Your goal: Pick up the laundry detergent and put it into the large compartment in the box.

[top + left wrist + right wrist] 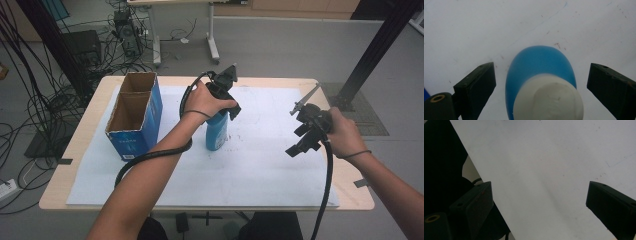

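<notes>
A blue bottle [217,132] with a white cap stands upright on the white sheet [260,165] near the table's middle. My left gripper [223,107] points down over its top. In the left gripper view the bottle [537,63] and its cap [549,100] sit between the two jaws, with a gap on each side, so the gripper [541,82] is open and not touching. My right gripper [300,140] hovers over the right part of the sheet, open. Between its jaws in the right gripper view [539,202] there is bare white sheet [549,157].
A blue cardboard box [135,115], open at the top with two compartments, stands at the left of the sheet, close to the bottle. The wooden table [75,145] shows around the sheet. Cables, table legs and a black post lie on the floor beyond.
</notes>
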Tool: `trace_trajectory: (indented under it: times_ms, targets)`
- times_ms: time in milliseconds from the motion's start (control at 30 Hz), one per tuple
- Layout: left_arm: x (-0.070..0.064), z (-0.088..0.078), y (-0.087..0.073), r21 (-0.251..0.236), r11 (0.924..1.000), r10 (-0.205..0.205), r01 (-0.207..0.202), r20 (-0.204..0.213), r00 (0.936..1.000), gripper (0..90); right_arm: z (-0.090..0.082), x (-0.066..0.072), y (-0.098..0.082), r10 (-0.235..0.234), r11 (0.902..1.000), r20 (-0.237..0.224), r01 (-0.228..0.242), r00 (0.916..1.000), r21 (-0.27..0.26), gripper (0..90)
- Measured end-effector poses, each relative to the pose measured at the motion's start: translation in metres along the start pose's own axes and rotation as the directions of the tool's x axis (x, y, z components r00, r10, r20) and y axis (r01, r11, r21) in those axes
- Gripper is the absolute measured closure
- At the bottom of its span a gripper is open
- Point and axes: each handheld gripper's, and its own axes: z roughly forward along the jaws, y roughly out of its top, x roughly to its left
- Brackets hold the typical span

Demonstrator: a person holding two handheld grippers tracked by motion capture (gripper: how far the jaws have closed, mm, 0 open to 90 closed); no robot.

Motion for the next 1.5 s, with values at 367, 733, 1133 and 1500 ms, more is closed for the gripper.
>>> trace_trajectory:
  times_ms: [367,733,1133,1500]
  targets:
    - [0.0026,-0.0021,-0.0008,-0.010,0.9999,-0.009,0.009,0.003,1.0000,8.8,0.0003,0.0001,0.0006,0.003,1.0000,-0.003,-0.003,1.0000,-0.003,7.5]
    - [0.0025,-0.0013,-0.0005,-0.010,0.9999,-0.012,0.012,0.006,0.9999,8.7,-0.0001,0.0000,0.0002,0.001,1.0000,0.001,-0.001,1.0000,0.000,7.5]
    - [0.0034,-0.0022,-0.0010,-0.013,0.9997,-0.018,0.019,0.011,0.9998,8.7,-0.0002,0.0006,0.0002,0.002,1.0000,0.001,-0.002,1.0000,-0.004,7.6]
    - [0.0039,-0.0024,-0.0015,-0.014,0.9998,-0.017,0.017,0.019,0.9997,8.4,-0.0003,0.0006,0.0014,0.000,1.0000,0.001,0.000,1.0000,-0.003,7.5]
